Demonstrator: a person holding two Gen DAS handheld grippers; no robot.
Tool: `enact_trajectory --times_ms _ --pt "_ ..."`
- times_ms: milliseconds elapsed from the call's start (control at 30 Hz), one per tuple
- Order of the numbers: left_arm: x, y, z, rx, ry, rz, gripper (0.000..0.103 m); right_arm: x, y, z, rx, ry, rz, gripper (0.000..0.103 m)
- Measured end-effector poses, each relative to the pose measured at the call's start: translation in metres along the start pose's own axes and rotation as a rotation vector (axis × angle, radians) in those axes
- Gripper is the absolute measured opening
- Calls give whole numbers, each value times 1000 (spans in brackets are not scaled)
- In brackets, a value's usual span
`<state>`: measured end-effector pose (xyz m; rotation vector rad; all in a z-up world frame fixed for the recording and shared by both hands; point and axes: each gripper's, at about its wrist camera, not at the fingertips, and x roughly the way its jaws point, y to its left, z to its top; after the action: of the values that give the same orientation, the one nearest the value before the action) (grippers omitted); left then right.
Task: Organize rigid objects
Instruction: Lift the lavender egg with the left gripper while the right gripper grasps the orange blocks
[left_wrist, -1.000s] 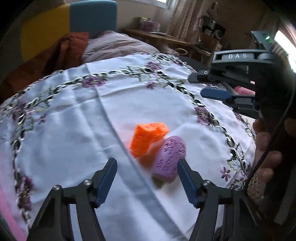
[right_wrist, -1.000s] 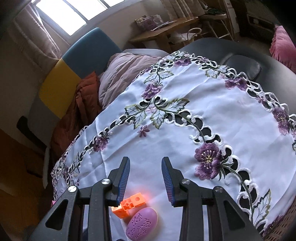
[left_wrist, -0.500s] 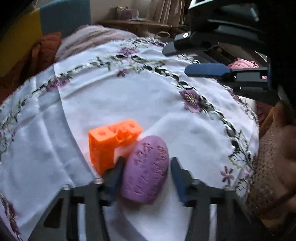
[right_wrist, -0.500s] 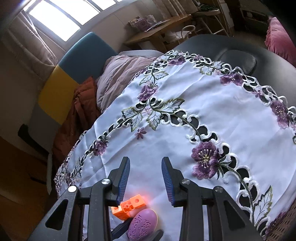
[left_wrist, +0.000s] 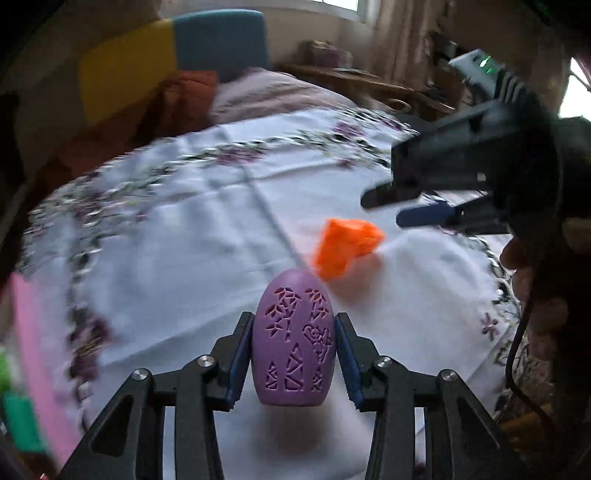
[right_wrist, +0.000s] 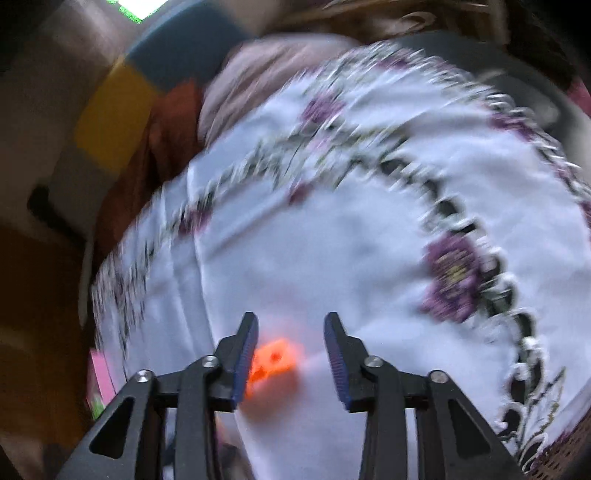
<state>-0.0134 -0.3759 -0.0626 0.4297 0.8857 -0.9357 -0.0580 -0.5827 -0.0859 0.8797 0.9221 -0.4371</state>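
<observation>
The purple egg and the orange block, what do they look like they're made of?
Purple egg: looks like matte moulded or printed plastic, judging by crisp cut-out patterns and a dull, even surface. Orange block: probably hard plastic too, with saturated colour, sharp edges and round holes seen from the right wrist view, though blur leaves its finish uncertain.

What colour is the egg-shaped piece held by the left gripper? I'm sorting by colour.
Purple egg, clearest in left wrist view.

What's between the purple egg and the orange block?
Only bare white tablecloth. In the left wrist view, the purple egg sits clamped in the left gripper, apart from the orange block.
</observation>
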Motion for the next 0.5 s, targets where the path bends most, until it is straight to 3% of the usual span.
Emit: enact_trajectory --times_ms 133,233,333,500 --pt "-22 17 -12 -38 -33 52 44 10 19 -8 -107 36 -8 49" --pt "-33 29 -21 -64 -38 78 44 10 19 -8 -110 32 -4 50" --pt "-42 39 -30 -88 -45 90 44 11 16 -8 -86 36 -6 62" --pt "-53 50 -39 -121 -62 105 44 12 20 -6 -84 31 11 62"
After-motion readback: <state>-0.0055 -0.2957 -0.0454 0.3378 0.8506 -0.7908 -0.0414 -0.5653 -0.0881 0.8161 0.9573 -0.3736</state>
